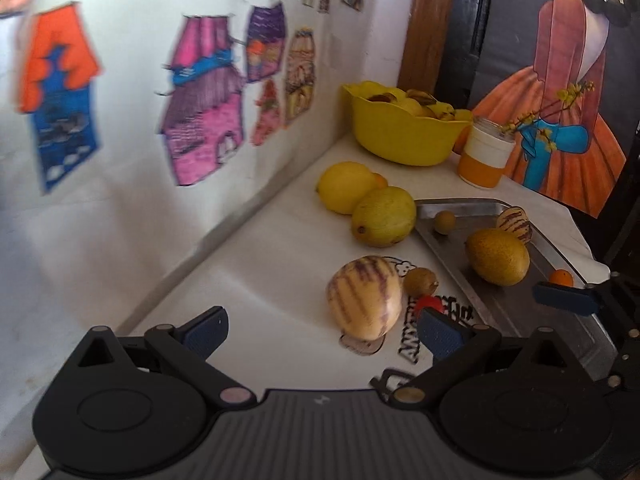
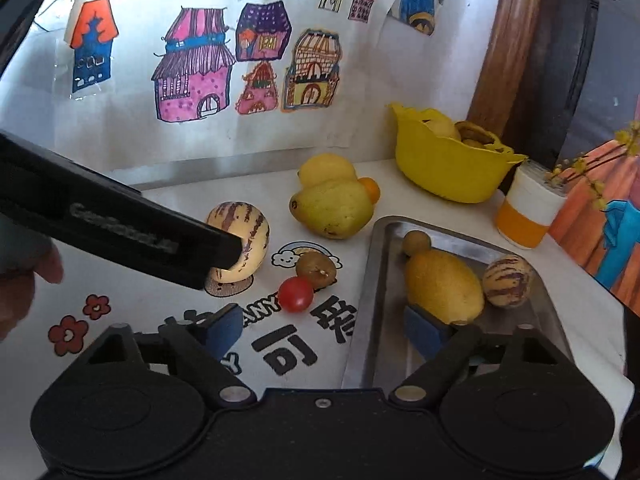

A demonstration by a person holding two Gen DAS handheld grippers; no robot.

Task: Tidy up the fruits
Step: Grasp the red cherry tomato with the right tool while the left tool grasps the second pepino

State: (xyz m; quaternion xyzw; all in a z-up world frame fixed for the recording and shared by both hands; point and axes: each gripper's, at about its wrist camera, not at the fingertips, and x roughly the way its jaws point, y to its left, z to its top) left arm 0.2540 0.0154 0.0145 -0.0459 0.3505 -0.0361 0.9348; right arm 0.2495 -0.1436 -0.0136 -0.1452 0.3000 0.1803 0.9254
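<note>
Fingers (image 1: pixel 204 332) of left gripper (image 1: pixel 322 332) spread wide, nothing between them, hovering over white counter (image 1: pixel 260 272) just short of large striped melon (image 1: pixel 363 298). Fingers (image 2: pixel 222 330) of right gripper (image 2: pixel 326 332) likewise apart and gripping nothing, one blue pad over printed counter, the other over near corner of metal tray (image 2: pixel 368 280), right in front of tan lemon (image 2: pixel 444 288).

Wall (image 1: pixel 120 208) behind counter, covered with coloured house drawings (image 2: pixel 194 68). Yellow bowl (image 1: pixel 400 136) at back, heaped with fruit, orange-and-white jar (image 1: pixel 486 156) just beside it. Tray right of centre, carrying tan lemon, small striped melon (image 2: pixel 507 280) at its side, small round brown fruit (image 2: pixel 416 242) behind, and a tiny orange fruit (image 1: pixel 560 278) near the edge.

Loose on counter: two big yellow lemons (image 1: pixel 346 186) (image 1: pixel 384 216) touching each other, a small orange fruit (image 2: pixel 370 190) tucked behind them. Large striped melon nearer, partly hidden in right view by left gripper's black body. Brown kiwi-like fruit (image 2: pixel 316 269) and red cherry tomato (image 2: pixel 295 295) touching, between melon and tray.
</note>
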